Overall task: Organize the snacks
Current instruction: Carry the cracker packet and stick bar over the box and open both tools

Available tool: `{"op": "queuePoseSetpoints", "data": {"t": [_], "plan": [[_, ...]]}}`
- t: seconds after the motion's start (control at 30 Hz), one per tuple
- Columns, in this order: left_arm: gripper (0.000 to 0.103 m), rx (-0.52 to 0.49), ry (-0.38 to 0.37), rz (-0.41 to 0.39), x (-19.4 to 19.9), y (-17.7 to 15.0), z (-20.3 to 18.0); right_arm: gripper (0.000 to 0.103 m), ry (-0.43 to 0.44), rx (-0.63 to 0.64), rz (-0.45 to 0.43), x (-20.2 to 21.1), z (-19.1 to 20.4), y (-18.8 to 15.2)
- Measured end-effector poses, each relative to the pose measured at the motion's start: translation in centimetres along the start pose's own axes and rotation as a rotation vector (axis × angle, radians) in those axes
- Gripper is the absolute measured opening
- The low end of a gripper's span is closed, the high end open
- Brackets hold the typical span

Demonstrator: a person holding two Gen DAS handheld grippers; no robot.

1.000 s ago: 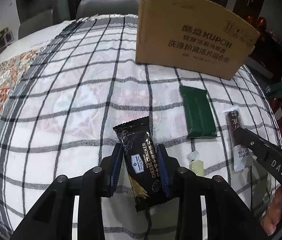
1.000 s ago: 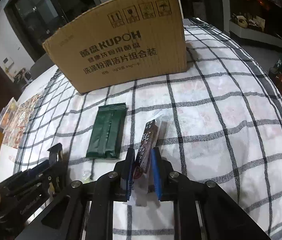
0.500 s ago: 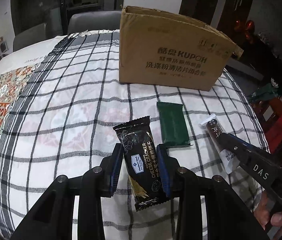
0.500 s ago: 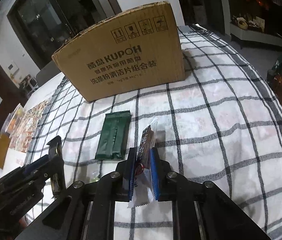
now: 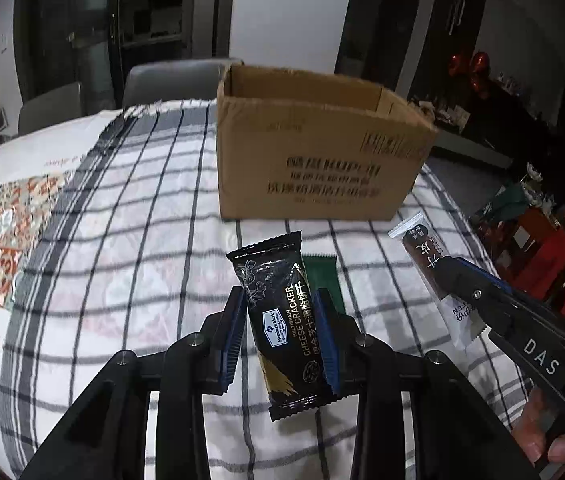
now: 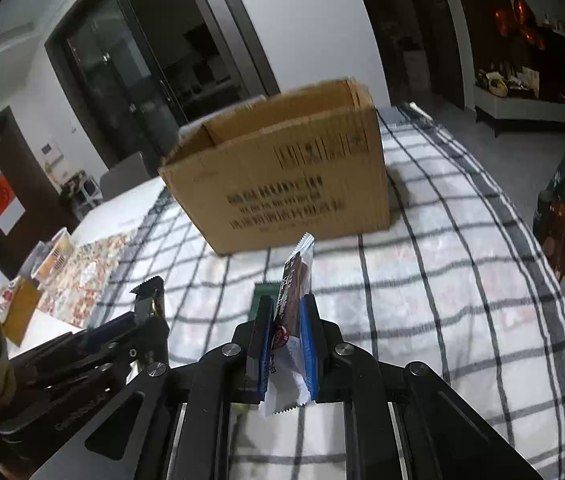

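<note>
While box point(image 5: 314, 168) stands ahead, cracker pack point(image 5: 282, 320) clamped between left tongs point(image 5: 280, 334)

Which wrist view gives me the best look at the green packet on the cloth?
Neither is good. The left wrist view shows more: the green packet lies flat on the checked cloth, half hidden behind the cracker pack that the left gripper holds. In the right wrist view only its corner peeks out behind the right gripper.
</note>
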State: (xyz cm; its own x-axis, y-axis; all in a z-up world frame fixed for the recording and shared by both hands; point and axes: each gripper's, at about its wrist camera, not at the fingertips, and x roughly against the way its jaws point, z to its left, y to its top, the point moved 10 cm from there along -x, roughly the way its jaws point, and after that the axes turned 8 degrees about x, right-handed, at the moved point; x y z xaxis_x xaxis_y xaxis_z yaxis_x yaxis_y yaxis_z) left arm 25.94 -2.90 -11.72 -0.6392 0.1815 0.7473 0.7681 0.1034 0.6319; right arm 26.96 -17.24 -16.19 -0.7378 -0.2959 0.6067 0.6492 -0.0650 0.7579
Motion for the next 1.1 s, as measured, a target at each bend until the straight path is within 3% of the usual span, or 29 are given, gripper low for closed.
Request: {"op": "queuePoseSetpoints", "data": {"t": [0.7, 1.1], "plan": [[0.034, -0.084, -0.050, -0.143, 3.3, 8.2, -3.3, 0.015, 0.012, 0.038, -0.172, 2.9, 0.7, 8.2], [0.033, -0.128, -0.059, -0.188, 3.0, 12.9, -4.7, 0.015, -0.004, 0.058, -0.206, 2.3, 0.3, 12.4]]}}
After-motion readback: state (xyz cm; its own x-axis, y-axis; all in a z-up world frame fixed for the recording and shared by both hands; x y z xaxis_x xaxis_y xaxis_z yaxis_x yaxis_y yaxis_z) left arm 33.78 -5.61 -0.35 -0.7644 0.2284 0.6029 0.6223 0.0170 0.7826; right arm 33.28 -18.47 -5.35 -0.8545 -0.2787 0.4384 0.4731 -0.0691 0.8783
